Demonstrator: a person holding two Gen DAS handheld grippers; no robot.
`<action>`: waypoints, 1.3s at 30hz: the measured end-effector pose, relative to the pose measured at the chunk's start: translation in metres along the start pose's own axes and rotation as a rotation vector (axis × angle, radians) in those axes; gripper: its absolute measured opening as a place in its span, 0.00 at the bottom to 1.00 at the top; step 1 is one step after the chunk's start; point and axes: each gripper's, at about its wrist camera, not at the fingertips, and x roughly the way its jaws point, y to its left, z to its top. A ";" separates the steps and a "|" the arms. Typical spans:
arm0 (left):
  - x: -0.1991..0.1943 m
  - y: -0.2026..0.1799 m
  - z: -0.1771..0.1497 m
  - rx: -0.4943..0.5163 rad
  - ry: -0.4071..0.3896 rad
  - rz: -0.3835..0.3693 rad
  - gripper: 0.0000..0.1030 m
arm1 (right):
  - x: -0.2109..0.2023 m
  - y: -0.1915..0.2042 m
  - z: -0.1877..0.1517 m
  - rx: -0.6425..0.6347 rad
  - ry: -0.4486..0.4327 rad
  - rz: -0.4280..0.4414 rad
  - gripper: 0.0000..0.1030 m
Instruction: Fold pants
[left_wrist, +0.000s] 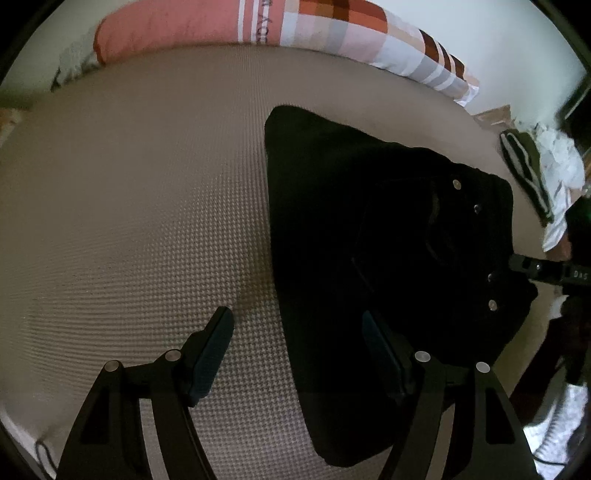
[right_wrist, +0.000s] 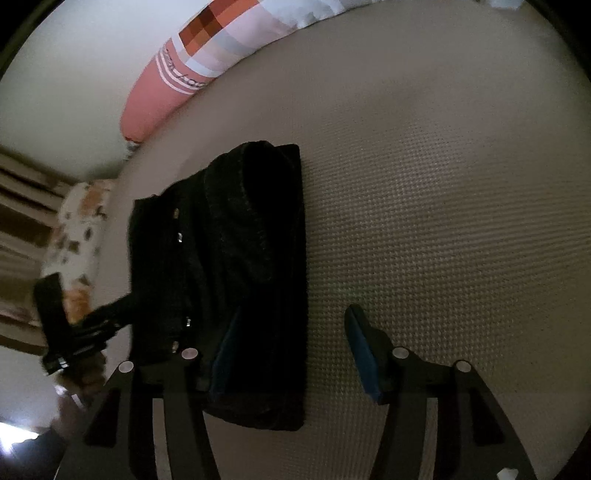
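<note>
- Black denim pants (left_wrist: 369, 236), folded into a compact rectangle, lie on the beige textured mattress (left_wrist: 129, 203)
- Left claw (left_wrist: 299, 354) and right claw (right_wrist: 291, 350) both spread, empty
- Press edges flat, square the stack

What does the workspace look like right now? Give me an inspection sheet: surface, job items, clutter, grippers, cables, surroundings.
Surface: beige textured mattress, bare around the garment.
Job's things: black pants, folded into a compact rectangle with metal rivets showing, lying flat.
Clutter: dark striped garment and white cloth at the bed's edge; patterned cloth at the other view's edge.
Grippers: left hand-held gripper open, one finger over the pants, gripping nothing; right hand-held gripper open, likewise.
Cables: a thin cord at the mattress edge.
Surroundings: long pink and checked bolster pillow against a white wall; dim lighting.
</note>
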 end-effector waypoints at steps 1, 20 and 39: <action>0.001 0.002 0.001 -0.006 0.007 -0.016 0.70 | 0.000 -0.003 0.002 -0.003 0.010 0.028 0.51; 0.011 0.024 0.029 -0.091 0.102 -0.354 0.70 | 0.026 -0.014 0.021 -0.008 0.133 0.307 0.40; 0.030 0.022 0.047 -0.120 0.077 -0.397 0.27 | 0.028 -0.004 0.017 0.058 0.058 0.316 0.33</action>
